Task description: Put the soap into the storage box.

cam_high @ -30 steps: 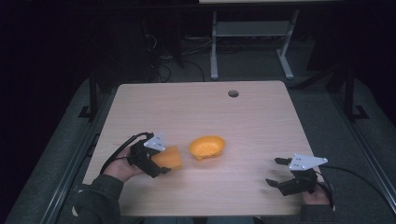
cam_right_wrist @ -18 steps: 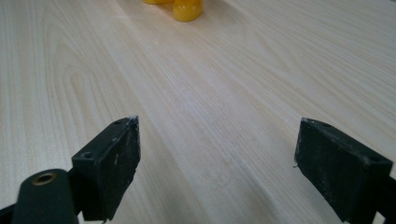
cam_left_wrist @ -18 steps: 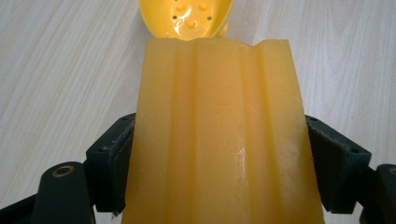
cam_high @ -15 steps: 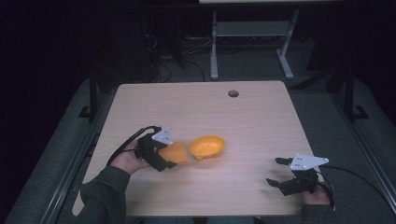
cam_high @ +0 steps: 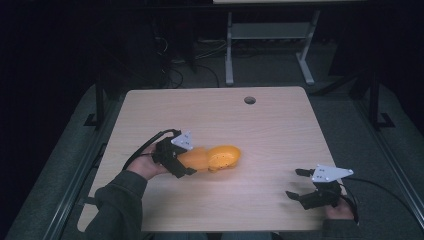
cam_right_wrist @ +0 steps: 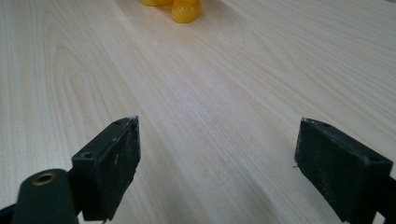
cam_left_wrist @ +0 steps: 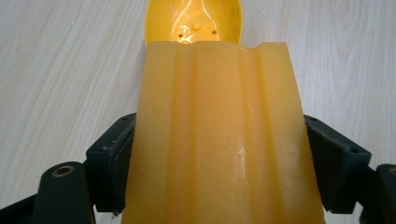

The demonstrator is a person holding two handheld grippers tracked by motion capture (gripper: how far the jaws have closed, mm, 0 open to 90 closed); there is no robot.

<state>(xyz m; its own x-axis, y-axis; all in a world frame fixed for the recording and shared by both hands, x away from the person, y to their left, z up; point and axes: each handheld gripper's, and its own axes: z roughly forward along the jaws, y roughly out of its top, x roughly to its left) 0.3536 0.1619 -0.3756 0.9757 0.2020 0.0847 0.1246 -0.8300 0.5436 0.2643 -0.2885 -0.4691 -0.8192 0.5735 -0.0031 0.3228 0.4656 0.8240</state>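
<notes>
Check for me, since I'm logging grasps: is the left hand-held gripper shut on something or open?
Shut. The left hand-held gripper has both black jaws pressed against the sides of a ridged, translucent orange block.

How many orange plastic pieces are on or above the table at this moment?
2. One ribbed orange piece is clamped in the left gripper. One orange bowl lies on the table just beyond it. Whether they touch is unclear.

A pale orange ribbed block sits clamped between the left claw's jaws, its far end right at a glossy yellow-orange bowl that lies open side up on the desk, near its middle.
</notes>
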